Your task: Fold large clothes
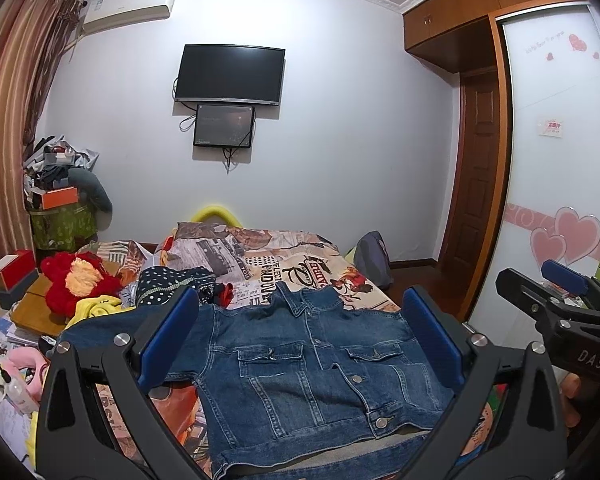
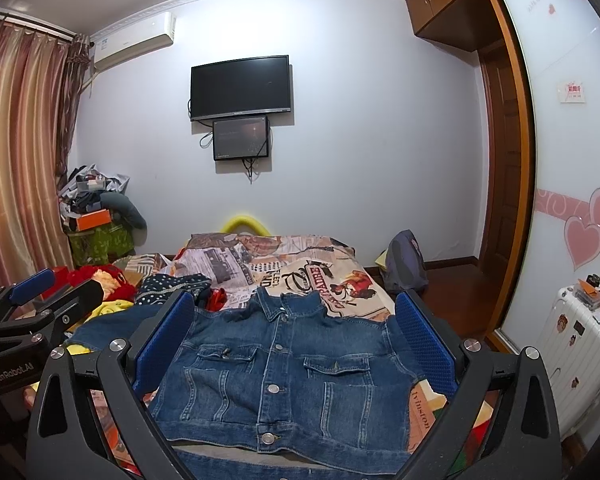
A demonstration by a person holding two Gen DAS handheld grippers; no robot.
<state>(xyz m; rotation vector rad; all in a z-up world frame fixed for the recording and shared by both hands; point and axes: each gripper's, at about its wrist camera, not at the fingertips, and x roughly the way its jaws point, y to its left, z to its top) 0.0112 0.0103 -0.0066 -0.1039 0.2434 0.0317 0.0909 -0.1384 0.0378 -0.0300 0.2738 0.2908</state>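
Note:
A blue denim jacket (image 1: pixel 300 376) lies spread flat on the bed, front up and buttoned, with its collar (image 1: pixel 296 300) pointing away from me. One sleeve stretches out to the left. My left gripper (image 1: pixel 300 336) is open above the jacket's near half, holding nothing. My right gripper (image 2: pixel 296 342) is also open and empty over the same jacket (image 2: pixel 276 380). Each shows in the other's view: the right gripper (image 1: pixel 540 280) at the right edge, the left gripper (image 2: pixel 56 292) at the left edge. The near hem is partly hidden by the gripper bodies.
A printed bedspread (image 1: pixel 300 256) covers the bed. Left of the jacket lie a red plush toy (image 1: pixel 76 284), a polka-dot garment (image 1: pixel 168 280) and yellow cloth. A backpack (image 2: pixel 406 260) sits on the floor at right, with a white suitcase (image 2: pixel 580 344) by the wardrobe door.

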